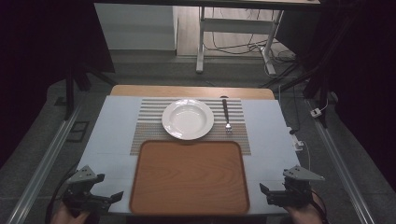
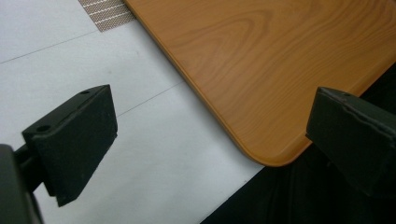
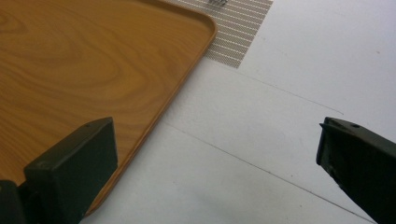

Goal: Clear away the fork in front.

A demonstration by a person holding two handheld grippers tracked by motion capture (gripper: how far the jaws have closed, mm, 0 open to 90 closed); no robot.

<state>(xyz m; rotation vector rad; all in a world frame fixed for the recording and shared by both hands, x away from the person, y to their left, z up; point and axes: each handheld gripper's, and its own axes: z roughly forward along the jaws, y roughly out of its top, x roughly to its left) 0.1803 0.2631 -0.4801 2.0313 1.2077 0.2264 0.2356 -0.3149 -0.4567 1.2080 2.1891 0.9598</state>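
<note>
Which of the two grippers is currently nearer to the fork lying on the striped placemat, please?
Right. The right gripper sits at the table's near right corner, on the same side as the fork. The left gripper sits at the near left corner, across the wooden tray.

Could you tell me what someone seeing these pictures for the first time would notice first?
Most likely the large wooden tray lying empty at the near middle of the table. Just beyond it, a white plate sits on a striped placemat, with a fork to its right. The left gripper and right gripper flank the tray, both open.
</note>
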